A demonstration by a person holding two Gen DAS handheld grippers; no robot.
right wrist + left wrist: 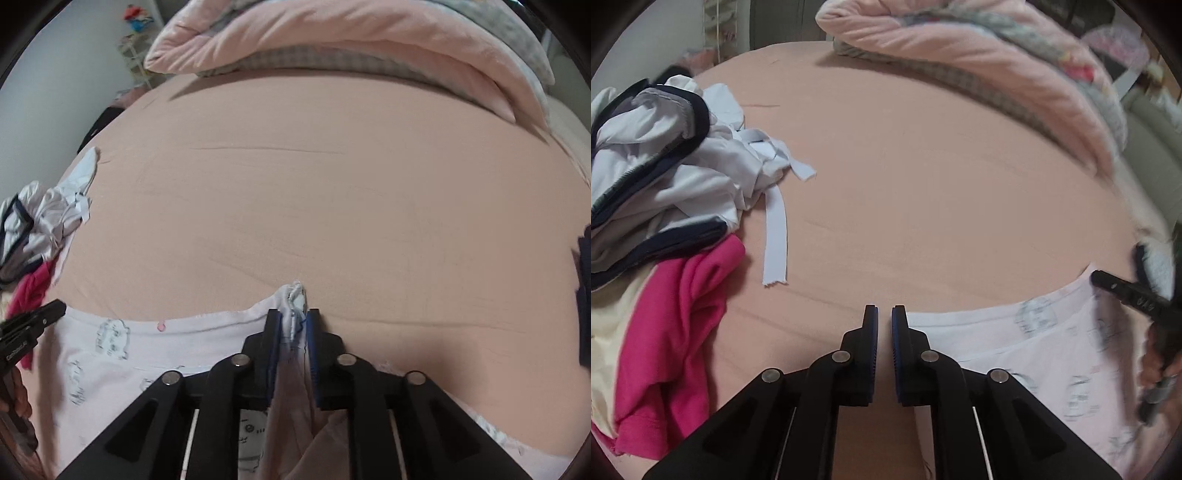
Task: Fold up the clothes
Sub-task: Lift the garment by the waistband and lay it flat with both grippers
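Observation:
A pale pink printed garment (1052, 354) lies flat on the peach bed sheet (923, 184). My left gripper (884, 314) is shut and empty, just left of the garment's edge. My right gripper (292, 317) is shut on a bunched corner of the same garment (110, 354), which pokes out past the fingertips. The right gripper also shows in the left wrist view (1130, 291) at the far right. The left gripper shows in the right wrist view (33, 325) at the far left.
A pile of white, navy-trimmed and magenta clothes (665, 184) lies at the left, with a white strap (774, 236) trailing out. A folded pink quilt (351, 48) lies along the far side of the bed. A dark cloth (583, 295) is at the right edge.

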